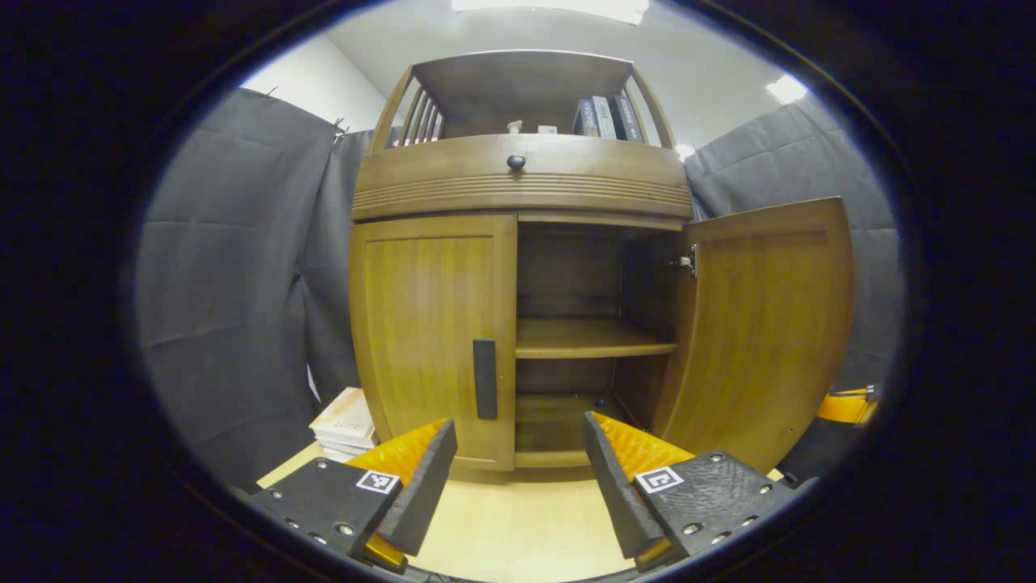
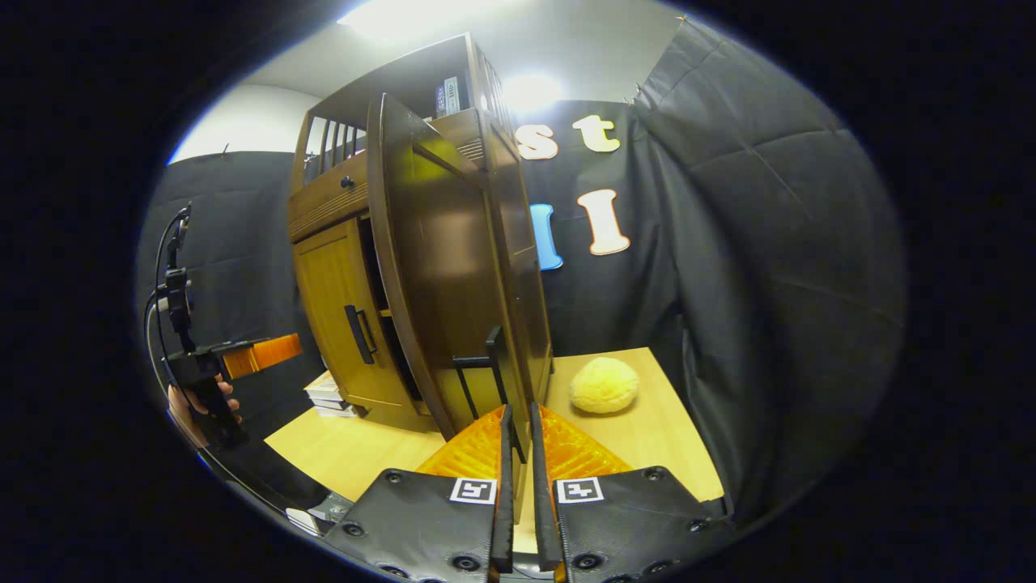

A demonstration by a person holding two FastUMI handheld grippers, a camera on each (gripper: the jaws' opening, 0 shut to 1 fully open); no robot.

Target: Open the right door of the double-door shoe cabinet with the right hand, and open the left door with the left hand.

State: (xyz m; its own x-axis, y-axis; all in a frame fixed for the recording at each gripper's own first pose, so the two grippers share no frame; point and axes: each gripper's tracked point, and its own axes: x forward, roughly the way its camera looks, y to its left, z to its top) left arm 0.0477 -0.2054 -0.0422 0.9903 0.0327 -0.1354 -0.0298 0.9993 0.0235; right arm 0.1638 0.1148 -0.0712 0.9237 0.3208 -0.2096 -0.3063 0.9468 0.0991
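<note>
While right door (image 1: 765, 324) stands open, left door (image 1: 433, 332) closed, left claw (image 1: 518, 486) wide, right claw (image 2: 518, 478) nearly closed.

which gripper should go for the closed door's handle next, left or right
Left. The left gripper is open and faces the closed left door's handle. The right gripper is nearly shut at the open right door.

Left gripper view faces cabinet (image 1: 518, 267) front; right gripper view beside it; both share cabinet.

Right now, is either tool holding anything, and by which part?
Right tool is closed on the open right door, pinching its edge just below the black handle. Left tool is open, holding nothing.
</note>
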